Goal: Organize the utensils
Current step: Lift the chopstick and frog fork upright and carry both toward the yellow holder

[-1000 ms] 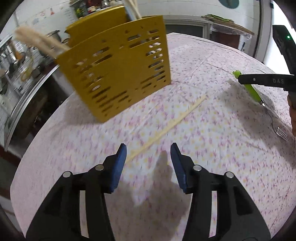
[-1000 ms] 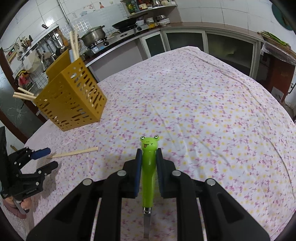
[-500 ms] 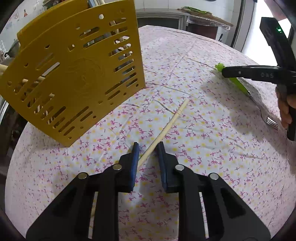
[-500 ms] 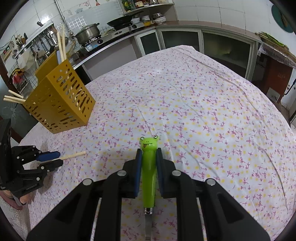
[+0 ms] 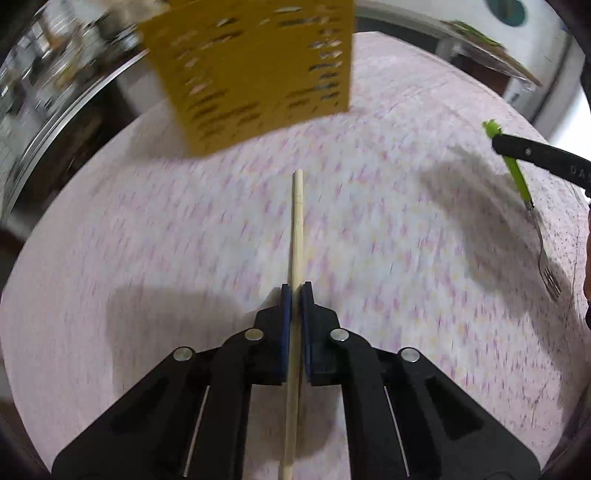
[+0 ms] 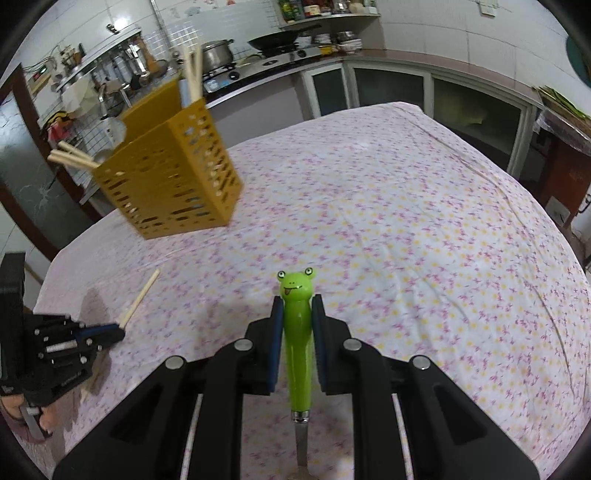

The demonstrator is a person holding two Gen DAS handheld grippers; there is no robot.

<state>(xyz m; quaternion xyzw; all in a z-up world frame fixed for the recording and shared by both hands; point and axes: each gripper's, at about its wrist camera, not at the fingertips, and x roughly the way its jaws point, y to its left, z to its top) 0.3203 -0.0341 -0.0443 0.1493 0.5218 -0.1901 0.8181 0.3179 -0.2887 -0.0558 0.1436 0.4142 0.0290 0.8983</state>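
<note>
Left gripper [image 5: 294,291] clamped on chopstick [image 5: 296,236], right gripper [image 6: 297,306] clamped on frog-handled fork [image 6: 297,354]; thin chopstick liable to pivot or slip en route to far-left yellow holder [image 6: 170,181].

Right gripper [image 6: 297,308] clamps the fork [image 6: 298,345] (frog-headed handle) above the tablecloth [image 6: 406,240].

a floral tablecloth [image 6: 406,221] covers the table. behind it, a steel pot [image 6: 217,54] and a dark wok [image 6: 277,40] sit on the stove, below a shelf of jars [image 6: 317,9].
</note>
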